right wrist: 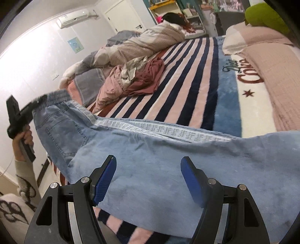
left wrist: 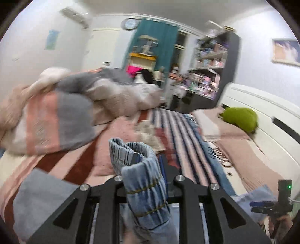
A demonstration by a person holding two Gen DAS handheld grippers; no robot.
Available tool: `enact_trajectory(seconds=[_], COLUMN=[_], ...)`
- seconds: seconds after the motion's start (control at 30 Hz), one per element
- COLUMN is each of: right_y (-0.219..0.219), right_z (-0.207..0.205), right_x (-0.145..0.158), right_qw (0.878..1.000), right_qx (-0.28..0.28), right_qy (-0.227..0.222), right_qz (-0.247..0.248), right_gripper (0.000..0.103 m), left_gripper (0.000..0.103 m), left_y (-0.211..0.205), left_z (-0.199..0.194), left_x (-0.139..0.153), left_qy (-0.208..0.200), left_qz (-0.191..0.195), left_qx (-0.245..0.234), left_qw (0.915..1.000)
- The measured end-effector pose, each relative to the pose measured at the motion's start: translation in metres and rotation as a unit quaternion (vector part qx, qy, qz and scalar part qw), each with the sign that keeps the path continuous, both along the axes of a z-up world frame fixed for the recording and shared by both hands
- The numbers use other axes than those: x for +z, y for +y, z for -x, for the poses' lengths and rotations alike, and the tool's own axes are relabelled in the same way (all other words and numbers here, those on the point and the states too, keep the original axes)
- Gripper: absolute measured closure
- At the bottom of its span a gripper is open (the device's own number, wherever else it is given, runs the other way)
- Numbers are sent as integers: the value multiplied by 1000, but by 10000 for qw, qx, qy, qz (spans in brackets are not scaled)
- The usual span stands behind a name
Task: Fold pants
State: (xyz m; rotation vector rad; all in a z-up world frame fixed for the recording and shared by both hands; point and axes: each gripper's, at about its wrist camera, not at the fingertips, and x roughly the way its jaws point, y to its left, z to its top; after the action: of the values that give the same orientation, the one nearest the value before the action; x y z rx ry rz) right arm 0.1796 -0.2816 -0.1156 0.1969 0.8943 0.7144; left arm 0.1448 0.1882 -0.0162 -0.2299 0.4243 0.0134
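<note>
Light blue denim pants (right wrist: 150, 150) with a white patterned side stripe lie stretched across the striped blanket (right wrist: 187, 75) on the bed. My left gripper (left wrist: 148, 161) is shut on the elastic waistband (left wrist: 142, 180) and holds it lifted; it shows in the right wrist view (right wrist: 37, 101) at the far left, held by a hand. My right gripper (right wrist: 148, 174) is open, its blue pads (right wrist: 104, 182) just above the pants' leg fabric, holding nothing. It also shows in the left wrist view (left wrist: 270, 204) at the lower right.
A pile of pink and maroon clothes (right wrist: 135, 78) lies on the blanket beyond the pants. A bunched duvet (right wrist: 142, 43) sits further back. Pink pillows (right wrist: 262, 43) and a green plush (right wrist: 266, 16) are at the right. Shelves (left wrist: 206, 65) stand past the bed.
</note>
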Motion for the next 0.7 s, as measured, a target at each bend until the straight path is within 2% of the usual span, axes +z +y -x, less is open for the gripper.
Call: enact_trajectory(seconds=[0.17,0.3,0.43,0.53,0.57,0.63,0.67,0.7], right_y=[-30,-55,-80,-92,-94,-97,-97,-95], right_z=[19,38,53,60,60,59,58,56], right_x=[6,5,-4,-15,-19,-27,-30,-32], right_qw=[9994,9985,9975,9970,9967,9961,9959,9958], right_qx=[-166,-344,-519,-665,-698,-745,-747,-737], right_qy=[-170,-260,-164,-25,29,172,219,268], right_qz=[-243,-346,-447,-402,-401,-435,-453,-472], right_gripper=[36,36,36,35,35,35,35,34], left_gripper=[86,86,86,85,85,80,73,57], left_y=[-89,-164,-231,-260,-265,-265,-264,-260], left_z=[-27,-50,-67,-73,-71,-69,-67,-63], left_x=[0,-26,-77,-117,-124,-126,-125,-121], left_qy=[145,554,1314,1925,2029,2118,2124,2102], left_qz=[-313,-465,-675,-869,-897,-841,-816,-763], left_qx=[-863,-1639,-2352,-2664,-2728,-2816,-2852,-2864], left_qw=[9957,9838,9607,9404,9361,9321,9311,9317])
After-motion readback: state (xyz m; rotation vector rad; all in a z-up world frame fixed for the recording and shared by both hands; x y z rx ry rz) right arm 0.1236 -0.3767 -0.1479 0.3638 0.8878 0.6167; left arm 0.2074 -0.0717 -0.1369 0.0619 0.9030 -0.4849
